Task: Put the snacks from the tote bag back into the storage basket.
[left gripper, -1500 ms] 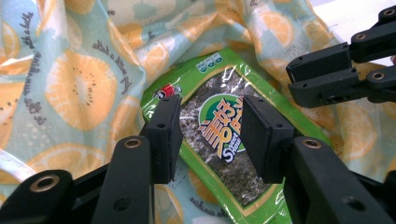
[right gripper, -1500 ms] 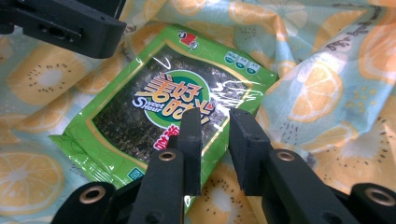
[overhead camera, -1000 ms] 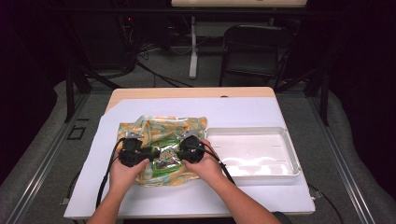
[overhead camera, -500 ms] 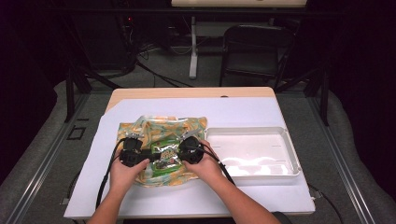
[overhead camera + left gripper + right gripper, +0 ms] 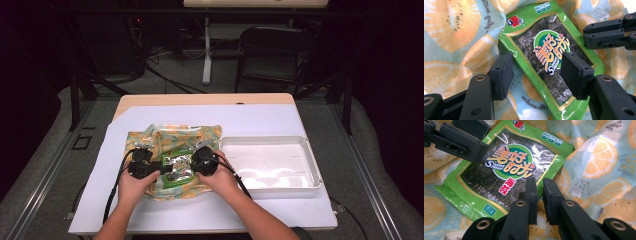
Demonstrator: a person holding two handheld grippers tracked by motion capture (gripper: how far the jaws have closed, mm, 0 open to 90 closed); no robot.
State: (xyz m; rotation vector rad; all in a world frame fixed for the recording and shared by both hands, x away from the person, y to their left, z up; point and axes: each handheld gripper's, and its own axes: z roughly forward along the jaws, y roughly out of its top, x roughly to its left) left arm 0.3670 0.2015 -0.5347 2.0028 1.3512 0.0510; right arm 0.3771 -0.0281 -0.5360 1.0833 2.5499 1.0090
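Jaws of the left gripper [image 5: 536, 66] stand wide apart and have just been opening. The pads hang over the seaweed packet [image 5: 549, 50], one on each side, and do not press on it. The right gripper [image 5: 539, 187] has just been closing its jaws, and only a narrow gap is left between them. They sit at one side edge of the packet, but I cannot tell if they pinch that edge or the cloth under it.

The table [image 5: 200, 100] carries everything, and the fruit-print bag [image 5: 170, 135] lies flat on it. The white tray [image 5: 270, 140] stands just beside the bag, on the side of the right gripper, with nothing in it. The packet lies on top of the bag, near the edge closest to the person, between the two grippers.

I judge the packet to be very light and thin. Its film is glossy, so it is probably slippery, and the dried sheets inside probably break easily. The soft bag under it can wrinkle and come up together with it. The best place to hold is the flat sealed border, taken from the side, with gentle pressure. Pressing on the dark middle may crush the contents.
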